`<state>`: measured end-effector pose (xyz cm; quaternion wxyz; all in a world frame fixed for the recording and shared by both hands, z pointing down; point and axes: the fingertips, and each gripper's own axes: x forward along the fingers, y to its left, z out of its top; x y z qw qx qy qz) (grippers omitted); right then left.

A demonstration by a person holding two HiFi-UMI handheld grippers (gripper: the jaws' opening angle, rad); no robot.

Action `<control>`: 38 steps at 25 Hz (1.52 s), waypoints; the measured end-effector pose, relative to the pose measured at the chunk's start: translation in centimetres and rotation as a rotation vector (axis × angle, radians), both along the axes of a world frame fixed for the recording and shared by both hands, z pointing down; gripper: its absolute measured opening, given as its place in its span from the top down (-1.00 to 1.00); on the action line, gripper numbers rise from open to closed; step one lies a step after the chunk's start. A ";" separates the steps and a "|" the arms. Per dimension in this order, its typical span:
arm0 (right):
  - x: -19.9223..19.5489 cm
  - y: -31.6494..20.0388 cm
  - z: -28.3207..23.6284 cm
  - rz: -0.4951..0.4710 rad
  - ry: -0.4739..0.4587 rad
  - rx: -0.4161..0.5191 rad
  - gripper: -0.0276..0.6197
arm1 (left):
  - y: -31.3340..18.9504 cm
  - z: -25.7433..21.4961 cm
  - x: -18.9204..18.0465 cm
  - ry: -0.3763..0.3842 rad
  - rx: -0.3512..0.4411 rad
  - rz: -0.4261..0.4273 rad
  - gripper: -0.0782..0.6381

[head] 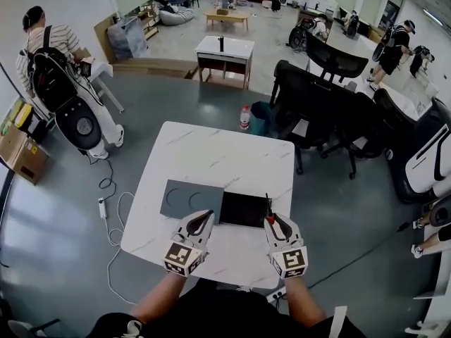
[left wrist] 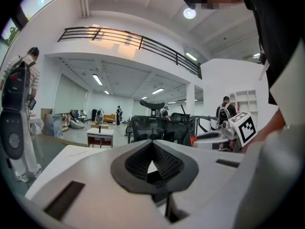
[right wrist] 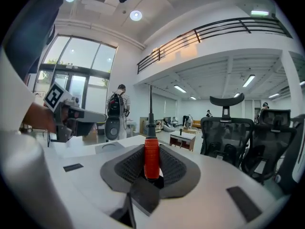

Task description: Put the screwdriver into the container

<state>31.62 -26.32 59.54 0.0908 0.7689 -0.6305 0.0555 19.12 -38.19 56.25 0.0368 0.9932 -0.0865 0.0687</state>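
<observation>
Grey office floor around one white marble table (head: pixel 211 153). Carries, toward its 6 o'clock edge, one black container (head: pixel 244 208) and, just beside that at 9 o'clock, one grey panel (head: pixel 190 199) with two round recesses. Two grippers at the 6 o'clock edge, each with one marker cube. Left gripper (head: pixel 201 222) at 7 o'clock of the container, pads drawn together at the tips, clasping nothing. Right gripper (head: pixel 277 224) at 4 o'clock of the container, clenched on the one screwdriver (right wrist: pixel 151 159): red handle pinched between both pads, dark shaft pointing toward 12 o'clock, over the container's 3 o'clock rim, not inside. One bottle (head: pixel 244 117) on the floor past the table's 12 o'clock edge. One power strip (head: pixel 101 208) on the floor at 9 o'clock.
</observation>
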 end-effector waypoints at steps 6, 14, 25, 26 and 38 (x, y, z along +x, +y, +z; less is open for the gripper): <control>1.1 -1.8 6.1 -0.090 0.142 -0.220 0.58 | -2.0 -0.1 0.3 0.007 0.007 -0.015 0.77; 1.5 -3.4 12.6 -0.199 0.230 -0.498 0.58 | -3.1 1.0 -0.6 0.002 -0.025 -0.043 0.77; 0.7 -5.5 19.8 -0.459 0.322 -0.873 0.58 | -3.9 2.0 -2.5 0.005 -0.079 -0.077 0.77; 0.7 -5.4 20.3 -0.483 0.339 -0.909 0.58 | -3.9 1.9 -2.6 0.009 -0.083 -0.080 0.77; 1.4 -5.4 23.6 -0.549 0.359 -1.138 0.57 | -4.0 1.9 -3.8 0.020 -0.094 -0.103 0.77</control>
